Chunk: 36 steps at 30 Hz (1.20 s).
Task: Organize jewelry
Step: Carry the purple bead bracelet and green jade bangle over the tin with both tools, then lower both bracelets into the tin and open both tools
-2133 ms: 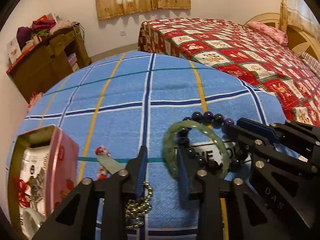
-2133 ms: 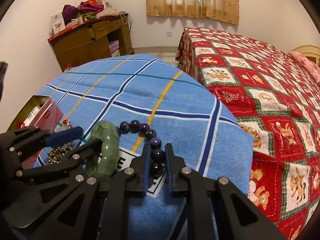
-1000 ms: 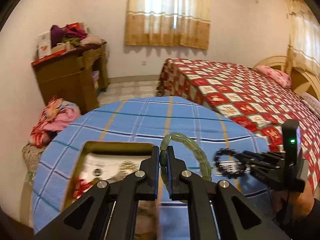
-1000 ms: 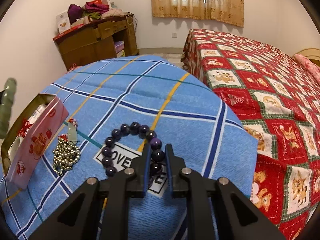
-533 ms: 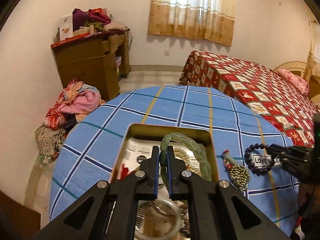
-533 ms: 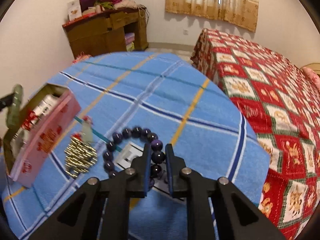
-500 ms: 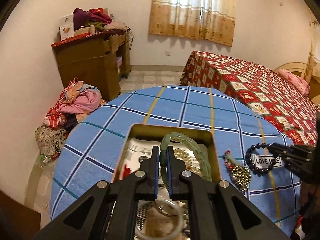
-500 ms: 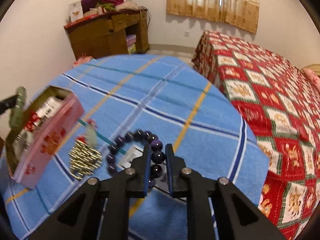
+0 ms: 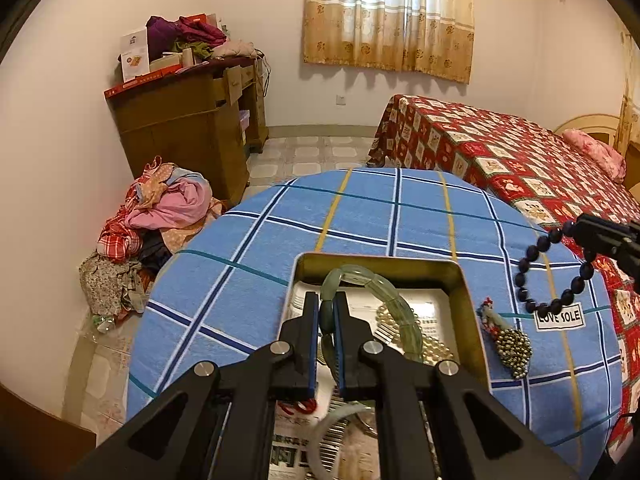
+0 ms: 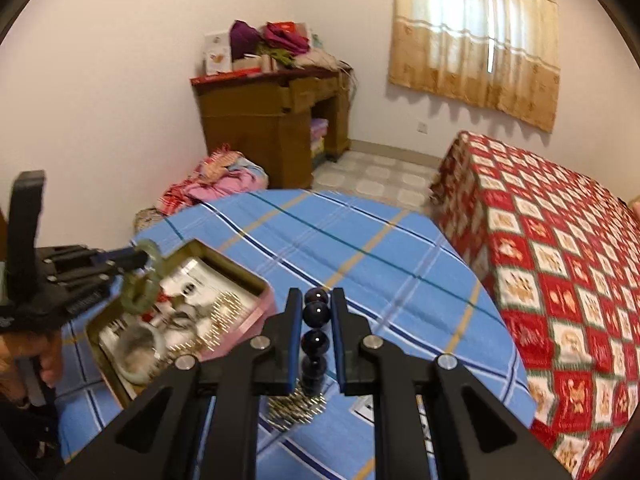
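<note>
Green jade bangle is clamped between the left gripper fingers, pinched at its near-left arc; the rest of the ring sticks out forward and right of the tips. It hangs above the open tin box, not touching the contents as far as I can tell. From the right wrist view the same bangle sits at the tip of the left gripper, over the box's near-left corner.

Dark purple bead bracelet is clamped in the right gripper: beads line up in the slot between the two fingers, one bead poking out past the tips, the loop hanging down below. In the left wrist view the bracelet dangles as an open loop from the right gripper, lifted off the cloth, right of the box.

Box holds a pale bangle, gold bead chain, printed paper and a red bit. On the cloth just right of the box: a jade pendant with gold bead chain, beyond it a "LOVE SOLE" label.

All on a table under a blue plaid cloth. Around it: bed with red patterned cover, wooden desk piled with clothes, laundry heap on the floor.
</note>
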Available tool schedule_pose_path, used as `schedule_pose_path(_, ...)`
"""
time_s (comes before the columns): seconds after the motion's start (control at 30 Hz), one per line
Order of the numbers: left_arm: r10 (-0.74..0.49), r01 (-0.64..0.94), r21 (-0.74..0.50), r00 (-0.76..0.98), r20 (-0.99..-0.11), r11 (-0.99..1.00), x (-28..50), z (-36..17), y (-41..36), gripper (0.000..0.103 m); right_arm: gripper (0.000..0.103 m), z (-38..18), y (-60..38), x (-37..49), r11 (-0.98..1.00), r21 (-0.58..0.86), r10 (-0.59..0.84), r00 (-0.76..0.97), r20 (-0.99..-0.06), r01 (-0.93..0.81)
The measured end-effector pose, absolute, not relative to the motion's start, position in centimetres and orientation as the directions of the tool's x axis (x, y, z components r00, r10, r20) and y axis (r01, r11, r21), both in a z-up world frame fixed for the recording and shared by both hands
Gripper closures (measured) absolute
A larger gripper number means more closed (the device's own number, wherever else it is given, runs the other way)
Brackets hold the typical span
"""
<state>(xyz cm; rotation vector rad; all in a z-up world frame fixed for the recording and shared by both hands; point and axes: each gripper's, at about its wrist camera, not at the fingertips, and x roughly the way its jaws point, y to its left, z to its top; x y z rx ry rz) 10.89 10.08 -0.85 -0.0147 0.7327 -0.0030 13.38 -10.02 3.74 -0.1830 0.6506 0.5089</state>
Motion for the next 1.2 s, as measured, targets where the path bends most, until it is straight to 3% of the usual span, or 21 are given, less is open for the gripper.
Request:
schedule_pose_path(0.5, 0.005, -0.016, -0.010, 0.715, -0.699, 1.000, 12.4, -1.7, 11.2, 0.097, 0.087, 2.6, -4.0, 13.3, 0.780, 0.072, 0.531, 0.596, -0.603, -0.621)
schedule_pose_path(0.93, 0.035, -0.013, 0.037, 0.694, -0.719, 0.999, 12.9, -3.1, 10.9, 0.097, 0.087, -1.1, -3.3, 14.7, 0.784, 0.108, 0.518, 0.548, -0.657, -0.611)
schedule_pose_path(1.2, 0.042, -0.017, 0.042, 0.679, -0.733, 0.999, 13.1, -3.8, 10.9, 0.097, 0.086, -2.4, -3.0, 14.4, 0.797, 0.057, 0.472, 0.561, -0.680, -0.601)
